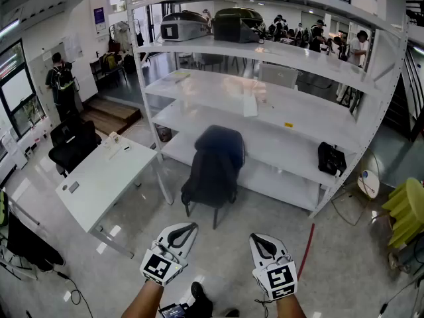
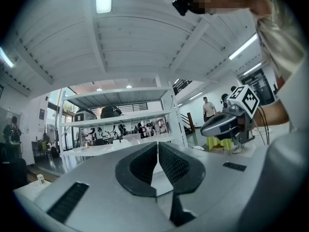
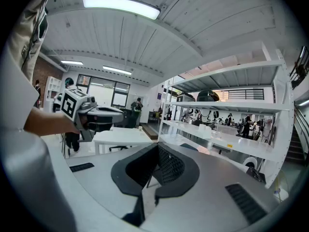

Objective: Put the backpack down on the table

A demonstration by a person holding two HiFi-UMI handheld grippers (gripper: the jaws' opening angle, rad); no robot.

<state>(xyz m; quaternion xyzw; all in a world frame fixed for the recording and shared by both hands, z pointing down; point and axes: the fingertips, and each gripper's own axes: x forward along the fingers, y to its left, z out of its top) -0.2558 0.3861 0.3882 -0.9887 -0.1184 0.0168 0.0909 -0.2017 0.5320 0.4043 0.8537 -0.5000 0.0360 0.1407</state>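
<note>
Closest to the person, the left claw (image 1: pixel 188 228) and the right claw (image 1: pixel 259 239) are both clenched on nothing, side by side above the floor. Farther ahead, the dark backpack (image 1: pixel 218 152) seems to hang over a chair (image 1: pixel 199 196). The white worktop (image 1: pixel 99 177) stands apart, to its left. It is best to step near, release both claws, take the top of the backpack, and lift it clear of the chair.

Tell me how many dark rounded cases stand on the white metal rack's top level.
2. On the white metal rack's top level: the grey-fronted dark case at the left end, the black case just right of it. More could hide behind them.
</note>
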